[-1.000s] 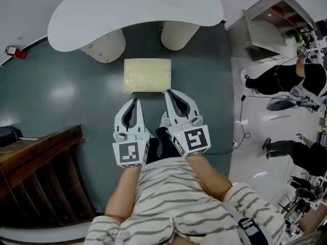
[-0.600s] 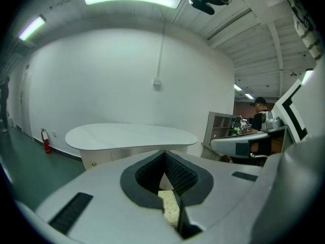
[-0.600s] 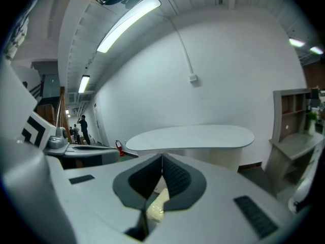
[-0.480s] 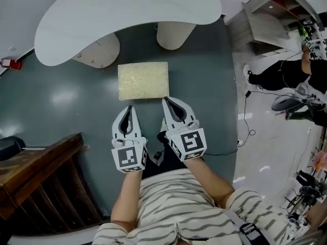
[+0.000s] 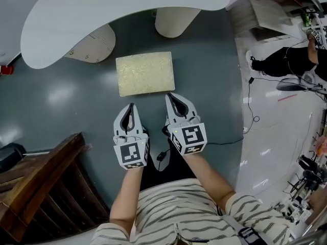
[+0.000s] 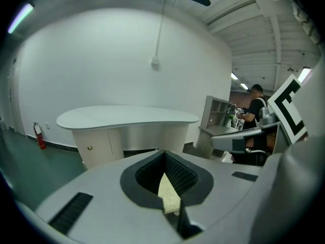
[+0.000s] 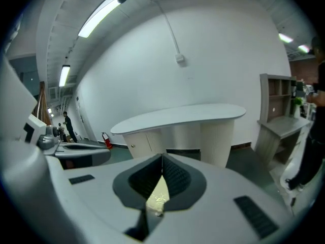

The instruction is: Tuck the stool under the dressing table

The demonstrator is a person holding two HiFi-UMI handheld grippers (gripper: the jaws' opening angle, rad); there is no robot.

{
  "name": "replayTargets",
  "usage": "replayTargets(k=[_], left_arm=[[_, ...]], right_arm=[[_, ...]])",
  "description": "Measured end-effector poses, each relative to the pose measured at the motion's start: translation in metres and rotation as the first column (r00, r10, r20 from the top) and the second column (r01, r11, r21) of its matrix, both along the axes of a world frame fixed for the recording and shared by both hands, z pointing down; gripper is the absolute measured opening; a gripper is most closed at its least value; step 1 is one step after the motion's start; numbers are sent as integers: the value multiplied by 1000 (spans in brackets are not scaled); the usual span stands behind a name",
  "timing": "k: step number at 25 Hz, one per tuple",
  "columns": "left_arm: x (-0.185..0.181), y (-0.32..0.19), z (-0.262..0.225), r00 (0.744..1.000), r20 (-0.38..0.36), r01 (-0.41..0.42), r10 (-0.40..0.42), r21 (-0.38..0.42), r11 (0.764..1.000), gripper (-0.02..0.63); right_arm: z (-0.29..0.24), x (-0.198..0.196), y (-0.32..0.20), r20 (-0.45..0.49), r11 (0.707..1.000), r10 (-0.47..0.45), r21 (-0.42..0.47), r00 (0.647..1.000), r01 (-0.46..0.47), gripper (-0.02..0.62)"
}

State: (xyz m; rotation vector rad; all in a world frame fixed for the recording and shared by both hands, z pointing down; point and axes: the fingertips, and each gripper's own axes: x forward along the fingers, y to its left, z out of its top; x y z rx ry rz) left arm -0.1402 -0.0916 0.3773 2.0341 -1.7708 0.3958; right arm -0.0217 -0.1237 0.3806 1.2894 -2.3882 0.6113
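A square stool (image 5: 145,73) with a pale fuzzy seat stands on the dark green floor in front of the white kidney-shaped dressing table (image 5: 102,14). It sits just outside the table's edge, between the two cream pedestals (image 5: 94,44). My left gripper (image 5: 131,107) is shut and empty, a short way short of the stool's near edge. My right gripper (image 5: 170,97) is shut too, its tip right at the stool's near right corner. Each gripper view shows a sliver of the stool (image 6: 169,192) (image 7: 158,196) past the closed jaws, with the table (image 6: 127,118) (image 7: 177,117) beyond.
A dark wooden stair frame (image 5: 46,188) fills the lower left. A red fire extinguisher (image 5: 4,69) stands at the left wall. A white shelf unit (image 5: 276,9) and a person in black (image 5: 291,60) are at the right, with a cable (image 5: 253,121) on the pale floor.
Both grippers have sunk toward the floor, still shut, and the head view has shifted so the stool and table appear nearer.
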Motion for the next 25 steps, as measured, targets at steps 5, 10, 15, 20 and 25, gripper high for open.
replayTargets(k=[5,10,15,20,25], left_arm=[[-7,7,51,1000,6,-7,7,-45,999,6],[-12,9,93,1000,7,-7,8,-89,996,6],[-17,15,138,1000,9,-8,10,-132,991,6],[-16,20,179,1000,5,-10,11,-170,985,6],[-14,26,216,1000,12,-5,7,-203,979,6]], right_arm=[[42,-7,6,-15,998,35,-43,999,-35,12],[83,-11,10,-43,996,38,-77,998,-41,12],[133,-8,12,-72,991,54,-120,996,-63,14],[179,-3,15,-106,984,67,-158,992,-83,14],[219,5,18,-137,976,85,-188,987,-110,14]])
